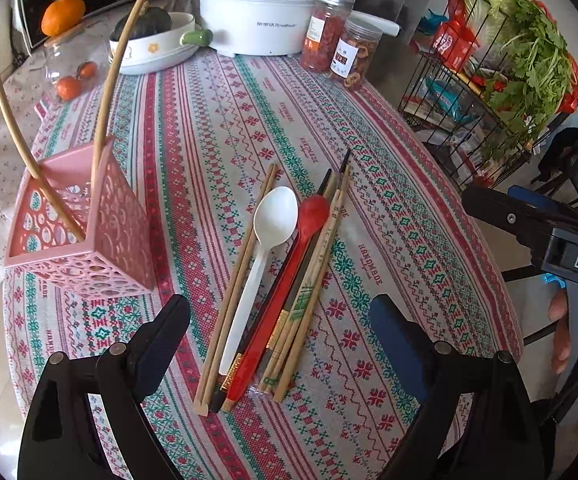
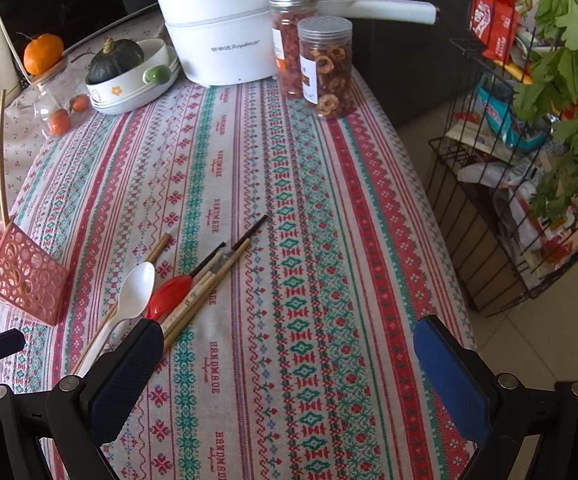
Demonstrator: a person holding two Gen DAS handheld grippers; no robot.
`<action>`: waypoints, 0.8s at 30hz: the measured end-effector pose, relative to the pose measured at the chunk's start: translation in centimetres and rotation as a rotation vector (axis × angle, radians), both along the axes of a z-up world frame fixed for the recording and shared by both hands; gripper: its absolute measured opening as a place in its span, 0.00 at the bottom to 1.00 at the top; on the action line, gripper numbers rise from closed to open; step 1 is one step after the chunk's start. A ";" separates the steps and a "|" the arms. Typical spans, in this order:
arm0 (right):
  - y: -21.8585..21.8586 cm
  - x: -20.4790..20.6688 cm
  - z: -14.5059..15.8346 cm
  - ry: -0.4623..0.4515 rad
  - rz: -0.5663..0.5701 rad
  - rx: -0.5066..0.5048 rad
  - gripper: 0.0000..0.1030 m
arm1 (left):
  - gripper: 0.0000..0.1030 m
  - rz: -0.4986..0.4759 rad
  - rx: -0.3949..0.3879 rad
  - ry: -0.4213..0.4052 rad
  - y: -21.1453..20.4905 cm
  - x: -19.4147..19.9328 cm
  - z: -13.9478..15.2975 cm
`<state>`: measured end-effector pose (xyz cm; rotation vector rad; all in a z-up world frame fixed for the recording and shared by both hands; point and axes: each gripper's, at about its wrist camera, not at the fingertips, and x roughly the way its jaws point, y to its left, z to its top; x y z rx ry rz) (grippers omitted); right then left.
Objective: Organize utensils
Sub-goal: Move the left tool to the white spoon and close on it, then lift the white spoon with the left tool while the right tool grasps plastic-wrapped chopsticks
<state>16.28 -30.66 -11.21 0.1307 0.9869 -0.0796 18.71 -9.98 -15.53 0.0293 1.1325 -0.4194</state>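
A pink perforated utensil holder (image 1: 89, 236) stands at the left of the table with two bamboo chopsticks (image 1: 107, 80) in it; it also shows in the right wrist view (image 2: 21, 276). A row of utensils lies mid-table: a white spoon (image 1: 265, 248), a red spoon (image 1: 289, 276), several wooden and dark chopsticks (image 1: 313, 280). The same white spoon (image 2: 133, 292) and red spoon (image 2: 169, 292) show in the right wrist view. My left gripper (image 1: 281, 320) is open and empty, above the near ends of the utensils. My right gripper (image 2: 289, 340) is open and empty, right of the utensils.
A patterned tablecloth (image 1: 409, 208) covers the table. At the back stand a white pot (image 1: 261, 12), two jars of dried fruit (image 1: 341, 48), a bowl with a squash (image 1: 149, 40), and a glass jar with oranges (image 1: 69, 72). A wire rack with greens (image 1: 509, 80) stands right of the table.
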 end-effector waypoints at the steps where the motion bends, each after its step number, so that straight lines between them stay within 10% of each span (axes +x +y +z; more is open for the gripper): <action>1: -0.2 0.0 -0.1 0.008 -0.006 0.005 1.00 | 0.90 0.008 -0.013 0.012 -0.1 0.5 -0.3; 7: -1.2 0.4 -1.0 0.049 -0.036 0.028 1.00 | 0.78 0.032 -0.047 0.008 -1.4 4.0 -1.4; 24: -2.7 1.1 -2.0 0.094 -0.080 0.073 1.00 | 0.24 -0.106 0.171 -0.051 -4.7 7.3 -5.2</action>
